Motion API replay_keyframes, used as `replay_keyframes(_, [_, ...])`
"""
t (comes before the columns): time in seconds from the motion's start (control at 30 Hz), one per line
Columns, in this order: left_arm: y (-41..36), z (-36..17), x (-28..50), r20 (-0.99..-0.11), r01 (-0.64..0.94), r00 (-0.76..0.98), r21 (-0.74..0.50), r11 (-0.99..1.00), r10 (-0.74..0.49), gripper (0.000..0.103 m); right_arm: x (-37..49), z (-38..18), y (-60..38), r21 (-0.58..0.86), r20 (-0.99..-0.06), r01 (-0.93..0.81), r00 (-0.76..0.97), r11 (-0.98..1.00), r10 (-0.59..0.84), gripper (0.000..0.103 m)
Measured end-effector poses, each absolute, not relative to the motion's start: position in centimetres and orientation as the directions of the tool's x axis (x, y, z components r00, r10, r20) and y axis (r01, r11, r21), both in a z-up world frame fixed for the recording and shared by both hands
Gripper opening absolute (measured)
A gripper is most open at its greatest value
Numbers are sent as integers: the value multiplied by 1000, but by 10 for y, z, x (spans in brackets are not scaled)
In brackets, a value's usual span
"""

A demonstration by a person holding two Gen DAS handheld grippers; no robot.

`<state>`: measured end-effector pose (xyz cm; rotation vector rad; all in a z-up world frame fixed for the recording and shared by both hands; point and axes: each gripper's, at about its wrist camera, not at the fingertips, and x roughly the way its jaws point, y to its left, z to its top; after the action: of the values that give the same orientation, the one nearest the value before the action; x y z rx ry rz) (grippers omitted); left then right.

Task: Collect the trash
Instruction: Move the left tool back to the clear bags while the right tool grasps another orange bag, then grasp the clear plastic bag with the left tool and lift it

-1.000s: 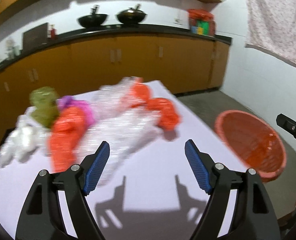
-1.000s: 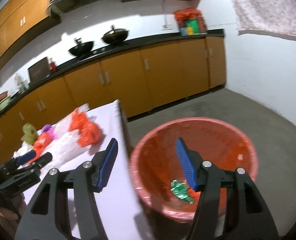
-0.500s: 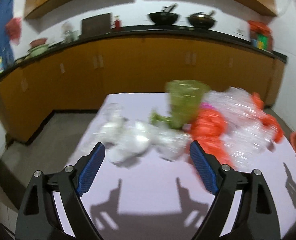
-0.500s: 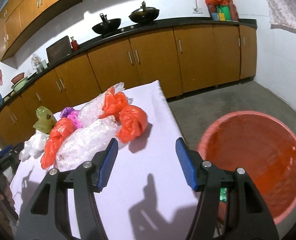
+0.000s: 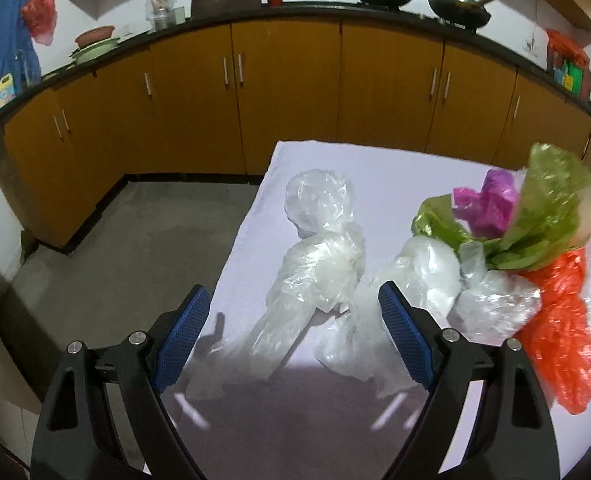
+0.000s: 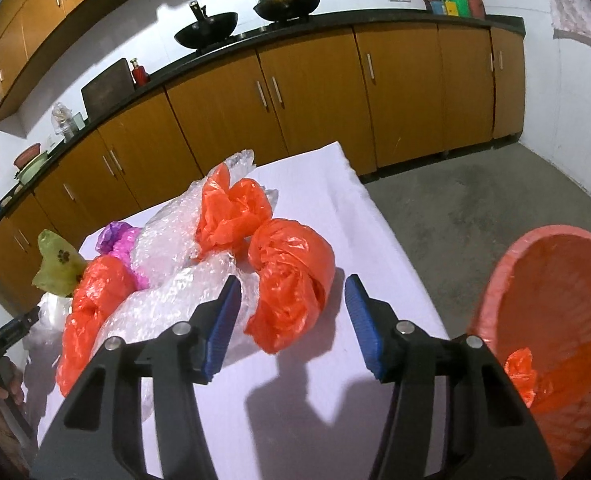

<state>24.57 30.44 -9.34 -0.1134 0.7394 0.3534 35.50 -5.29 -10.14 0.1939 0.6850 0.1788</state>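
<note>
Both tools gape empty: we centre the left tool [image 5: 291, 338] on the clear bag [image 5: 315, 268], the right tool [image 6: 293, 320] on the orange bag [image 6: 291, 284], pinching bunched plastic.

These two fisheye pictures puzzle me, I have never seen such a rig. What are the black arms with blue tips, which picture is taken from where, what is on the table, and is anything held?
There is no robot. A person carries a hand-held gripper in each hand, with a camera looking along its two blue-padded fingers.

The left view shows the left hand-held gripper, jaws open, over crumpled clear plastic bags, beside a green bag and a purple bag.

The right view shows the right hand-held gripper, also open, in front of a knotted orange bag and bubble wrap on the white table. The red basket on the floor already holds an orange scrap.

Neither holds anything.
</note>
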Motion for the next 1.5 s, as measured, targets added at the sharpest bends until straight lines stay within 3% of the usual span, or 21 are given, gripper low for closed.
replay_keyframes(0.1, [303, -99, 246, -692, -340, 675, 16, 940, 255, 79, 362, -107, -48, 217, -623, -103, 751, 971, 219, 51])
replay_keyframes(0.27, [305, -104, 246, -709, -317, 675, -28, 948, 205, 69, 370, -117, -45, 214, -650, -101, 728, 972, 219, 33])
replay_keyframes(0.47, [309, -104, 244, -711, -322, 678, -61, 945, 185, 70, 371, -118, -44, 198, -651, -112, 728, 974, 216, 21])
replay_keyframes(0.67, [312, -105, 245, -718, -314, 673, -59, 948, 178, 69, 369, -121, -44, 198, -656, -116, 723, 973, 219, 19])
replay_keyframes(0.73, [310, -107, 246, -723, -302, 672, -68, 951, 162, 63, 369, -121, -44, 198, -656, -116, 722, 973, 220, 19])
replay_keyframes(0.9, [310, -110, 249, -730, -279, 672, -93, 956, 125, 27, 365, -122, -47, 200, -657, -123, 719, 972, 226, 16])
replay_keyframes(1.0, [308, -109, 246, -721, -273, 683, -98, 957, 121, 18, 359, -122, -49, 201, -657, -129, 718, 971, 231, 14])
replay_keyframes(1.43, [296, -92, 221, -682, -251, 720, -84, 964, 128, 17, 327, -109, -62, 232, -638, -127, 728, 964, 250, 12])
replay_keyframes(1.5, [295, -91, 221, -682, -255, 721, -91, 963, 126, 22, 323, -108, -64, 234, -637, -126, 729, 964, 250, 12])
